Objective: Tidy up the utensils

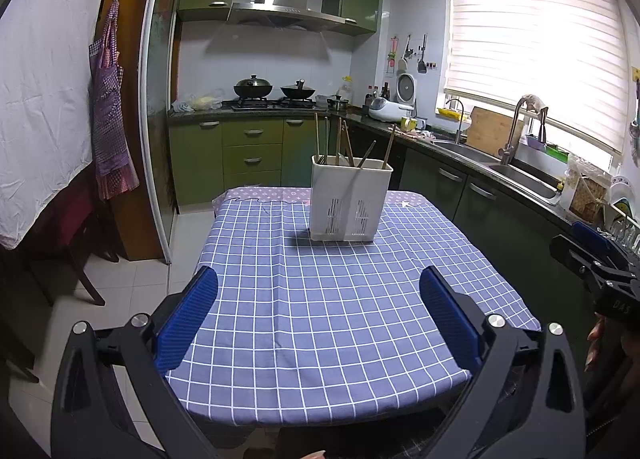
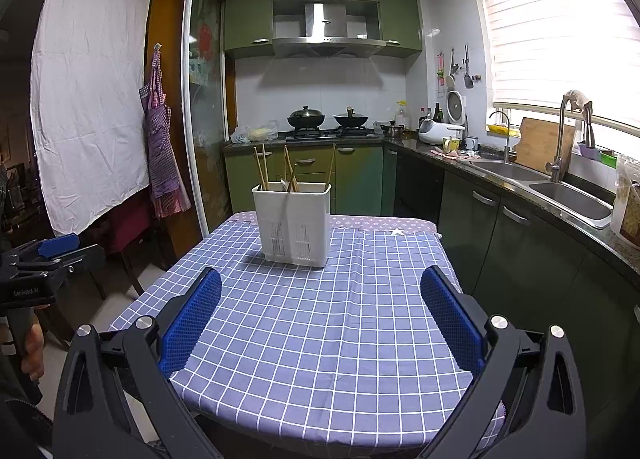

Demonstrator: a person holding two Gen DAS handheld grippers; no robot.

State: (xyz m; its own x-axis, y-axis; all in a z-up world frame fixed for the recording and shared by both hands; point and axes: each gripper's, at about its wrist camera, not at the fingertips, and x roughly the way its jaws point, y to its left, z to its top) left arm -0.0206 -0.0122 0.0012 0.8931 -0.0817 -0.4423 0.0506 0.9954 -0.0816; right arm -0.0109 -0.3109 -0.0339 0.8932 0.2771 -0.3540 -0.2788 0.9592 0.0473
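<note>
We've got L gripper (image 1: pixel 319 291) and R gripper (image 2: pixel 321 293) both spread wide, nothing held, over the near edge of the tablecloth (image 1: pixel 320 319). Caddy (image 1: pixel 350 199) sits upright at the cloth's far end w/ chopsticks (image 1: pixel 340 141) standing inside.

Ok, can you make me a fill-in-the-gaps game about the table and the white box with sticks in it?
1. The white plastic utensil holder stands on a checked tablecloth coloured white and ____.
2. The thin wooden chopsticks stand ____ the holder.
3. The left hand-held gripper has its jaws wide ____.
4. The right hand-held gripper is holding ____.

Missing words: blue; inside; open; nothing
</note>
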